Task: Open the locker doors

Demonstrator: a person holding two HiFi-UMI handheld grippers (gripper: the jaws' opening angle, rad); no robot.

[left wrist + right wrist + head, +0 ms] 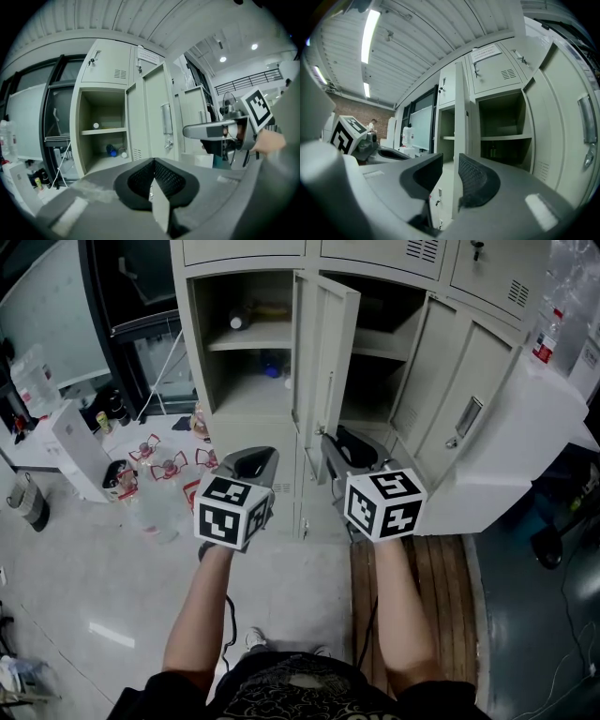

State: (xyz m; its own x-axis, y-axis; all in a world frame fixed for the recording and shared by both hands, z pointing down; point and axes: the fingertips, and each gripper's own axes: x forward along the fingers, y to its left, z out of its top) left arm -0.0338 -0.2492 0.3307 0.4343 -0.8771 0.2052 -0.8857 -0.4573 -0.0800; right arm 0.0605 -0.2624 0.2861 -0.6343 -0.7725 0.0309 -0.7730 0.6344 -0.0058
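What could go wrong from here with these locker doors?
1. The open door shows its thin edge between the parted jaws of the right tool, and they are not clamped on it. A pull now may slip off.
2. The left tool is shut and holds nothing, so a door swinging back would probably go unchecked.

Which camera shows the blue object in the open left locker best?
The left gripper view: the blue object sits unobstructed and distinct. The head view shows only a small blue blur; the right gripper view doesn't show it.
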